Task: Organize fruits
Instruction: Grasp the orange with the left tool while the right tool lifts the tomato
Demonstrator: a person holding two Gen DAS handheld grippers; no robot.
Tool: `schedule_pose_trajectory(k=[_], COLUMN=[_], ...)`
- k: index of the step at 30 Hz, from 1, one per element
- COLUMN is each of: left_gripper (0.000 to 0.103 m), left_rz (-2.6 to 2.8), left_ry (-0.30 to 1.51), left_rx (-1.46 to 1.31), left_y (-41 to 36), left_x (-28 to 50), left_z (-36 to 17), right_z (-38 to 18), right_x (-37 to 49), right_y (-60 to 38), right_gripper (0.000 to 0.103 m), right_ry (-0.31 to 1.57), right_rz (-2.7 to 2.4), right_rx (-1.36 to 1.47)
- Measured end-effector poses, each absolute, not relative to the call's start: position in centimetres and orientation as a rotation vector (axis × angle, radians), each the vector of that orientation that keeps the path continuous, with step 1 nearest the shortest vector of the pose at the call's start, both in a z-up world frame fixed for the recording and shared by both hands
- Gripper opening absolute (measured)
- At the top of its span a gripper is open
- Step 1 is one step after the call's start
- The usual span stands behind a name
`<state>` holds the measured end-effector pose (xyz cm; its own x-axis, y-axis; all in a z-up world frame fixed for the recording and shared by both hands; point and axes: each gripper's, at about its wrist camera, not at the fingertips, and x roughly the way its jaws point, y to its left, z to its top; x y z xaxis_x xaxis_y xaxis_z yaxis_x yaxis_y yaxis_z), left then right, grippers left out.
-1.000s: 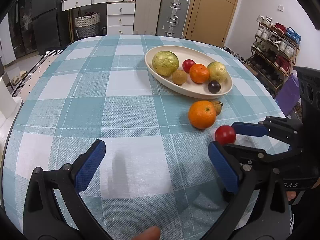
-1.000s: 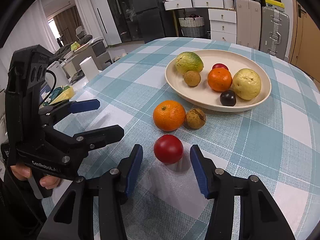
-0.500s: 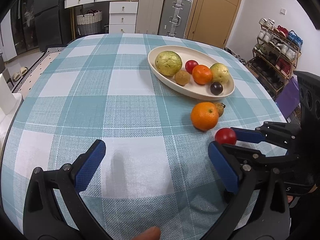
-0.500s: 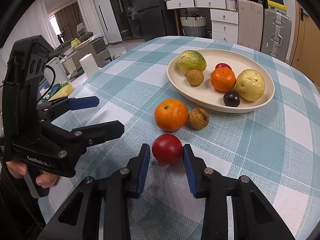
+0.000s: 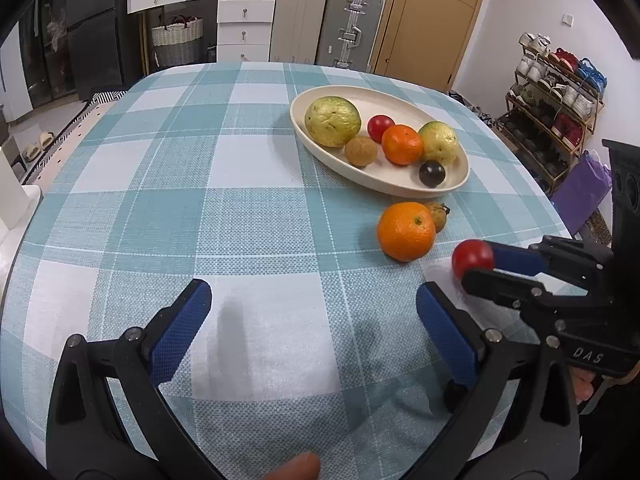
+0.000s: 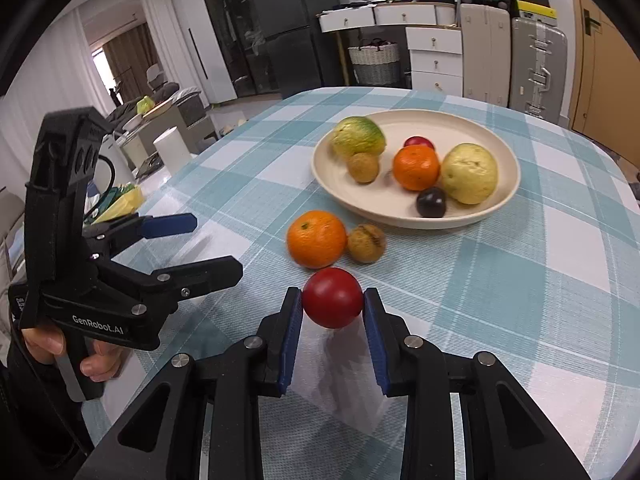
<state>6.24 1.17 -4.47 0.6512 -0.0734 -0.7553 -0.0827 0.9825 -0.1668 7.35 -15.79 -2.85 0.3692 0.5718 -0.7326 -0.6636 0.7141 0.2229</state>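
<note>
Small round red fruit [image 6: 332,297] clamped between right gripper [image 6: 331,317] pads; oval cream plate [image 6: 508,196] straight ahead, toward tabletop's far edge. Left gripper [image 5: 310,320] spread wide, empty.

White drawers [image 5: 245,26], silver suitcase [image 5: 353,28], wooden door [image 5: 430,20], shoe rack [image 5: 556,108].

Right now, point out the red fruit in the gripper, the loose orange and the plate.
red fruit [image 6: 332,297], right wrist view, front face between the pads.
loose orange [image 6: 316,238], right wrist view, its middle.
plate [image 6: 412,222], right wrist view, near rim.
</note>
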Motion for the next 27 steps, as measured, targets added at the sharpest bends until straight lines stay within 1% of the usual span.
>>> schedule_pose_trajectory(k=[7,15,17,18,21,27], left_gripper=[0.102,0.101,0.094,0.089,0.078,0.065], left_rz=[0.003,-0.025,-0.042,-0.055,-0.066,-0.105], left_ry=[0.878,0.907,0.917,0.924,0.923,0.922], left_rx=[-0.177,-0.203,-0.197,-0.196,-0.175,-0.167], left_y=[0.0,-0.8,-1.2,-1.4,-2.0,-2.8], left_x=[7.7,9.4,9.8,10.1,10.5,11.2], left_z=[-4.6,-5.0,-5.1,-5.2,-5.2,-5.1], right_z=[-2.4,-2.2,-2.3,-2.3,-2.3,-2.3], right_x=[8.4,8.6,8.6,8.6,8.7,8.6], right_y=[-17.6,-18.2,-18.3,-18.3,-18.4,-18.6], right_gripper=[0.032,0.032,0.032,0.032,0.032,0.032], right_ry=[0.879,0.876,0.877,0.879,0.88,0.876], right_rz=[0.749,0.735,0.732,0.731,0.728,0.727], right_rx=[-0.056,-0.061,-0.063,-0.062,-0.058,-0.054])
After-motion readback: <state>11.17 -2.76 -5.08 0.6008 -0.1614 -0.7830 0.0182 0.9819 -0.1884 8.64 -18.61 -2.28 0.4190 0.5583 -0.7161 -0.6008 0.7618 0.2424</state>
